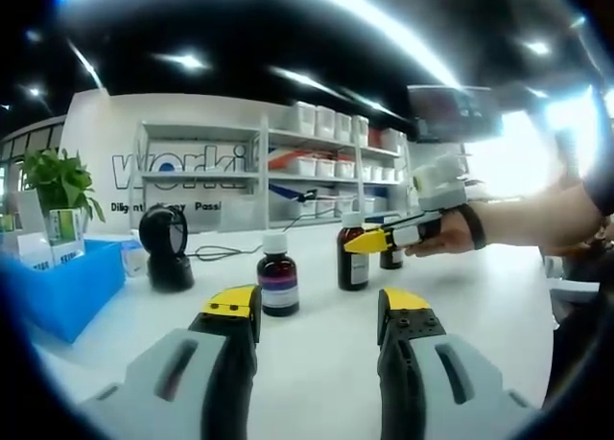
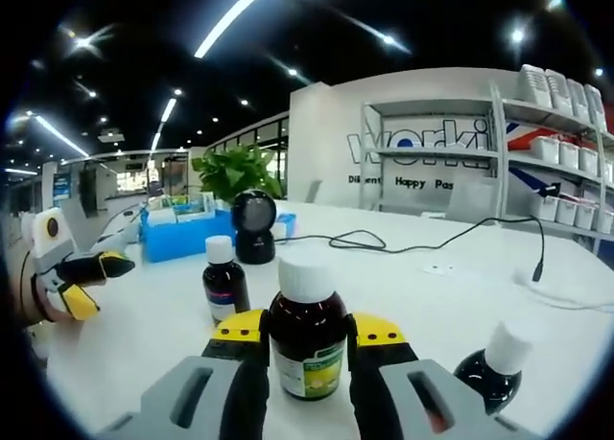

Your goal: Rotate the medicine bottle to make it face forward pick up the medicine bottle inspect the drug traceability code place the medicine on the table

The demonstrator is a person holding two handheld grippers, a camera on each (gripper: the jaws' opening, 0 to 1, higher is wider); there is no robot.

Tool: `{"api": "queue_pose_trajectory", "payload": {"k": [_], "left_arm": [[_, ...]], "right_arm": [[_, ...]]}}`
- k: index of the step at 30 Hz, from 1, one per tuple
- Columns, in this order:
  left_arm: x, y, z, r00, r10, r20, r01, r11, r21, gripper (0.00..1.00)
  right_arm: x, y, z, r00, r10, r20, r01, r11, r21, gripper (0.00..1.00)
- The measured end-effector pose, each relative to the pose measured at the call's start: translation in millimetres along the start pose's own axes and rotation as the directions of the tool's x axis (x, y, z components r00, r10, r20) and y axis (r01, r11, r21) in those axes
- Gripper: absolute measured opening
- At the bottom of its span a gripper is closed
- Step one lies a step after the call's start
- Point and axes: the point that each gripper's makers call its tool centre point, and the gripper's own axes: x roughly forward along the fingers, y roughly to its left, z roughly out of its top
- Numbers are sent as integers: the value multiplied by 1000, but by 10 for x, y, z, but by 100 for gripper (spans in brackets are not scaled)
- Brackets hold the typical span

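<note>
The right gripper (image 2: 307, 349) is seen nearest, its yellow-tipped fingers (image 2: 238, 330) closed narrowly against both sides of a brown medicine bottle (image 2: 307, 339) with a white cap, which stands upright on the white tabletop (image 2: 432, 287). Three brown bottles are counted in all: the gripped one, a second bottle (image 2: 223, 282) standing further back to its left, and a third bottle (image 2: 494, 368) lying tilted just beside the right finger. In the left gripper view the right gripper is held level by a person's hand (image 1: 451, 234), reaching in from the right. The left gripper (image 1: 317, 311) is held low over the tabletop, fingers wide apart and nothing between them; the second bottle is seen just beyond its left fingertip. A blue bin (image 2: 182, 234), a potted plant (image 2: 235, 172), a black round scanner (image 2: 254, 224) and a black cable (image 2: 403, 239) are seen behind.
</note>
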Motion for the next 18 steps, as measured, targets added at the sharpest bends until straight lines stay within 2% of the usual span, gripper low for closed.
{"api": "queue_pose_trajectory", "payload": {"k": [6,14,18], "left_arm": [[1,-12,-2,1000,-1,-2,1,1000,3,39],[-5,-18,5,1000,3,-1,-3,1000,19,39],[2,-46,-20,1000,-4,-16,4,999,35,39]], "right_arm": [[-2,5,3,998,-48,-30,48,999,-7,27],[-11,15,-12,996,-87,-10,87,996,5,27],[-11,15,-15,992,-129,-5,129,992,3,27]]}}
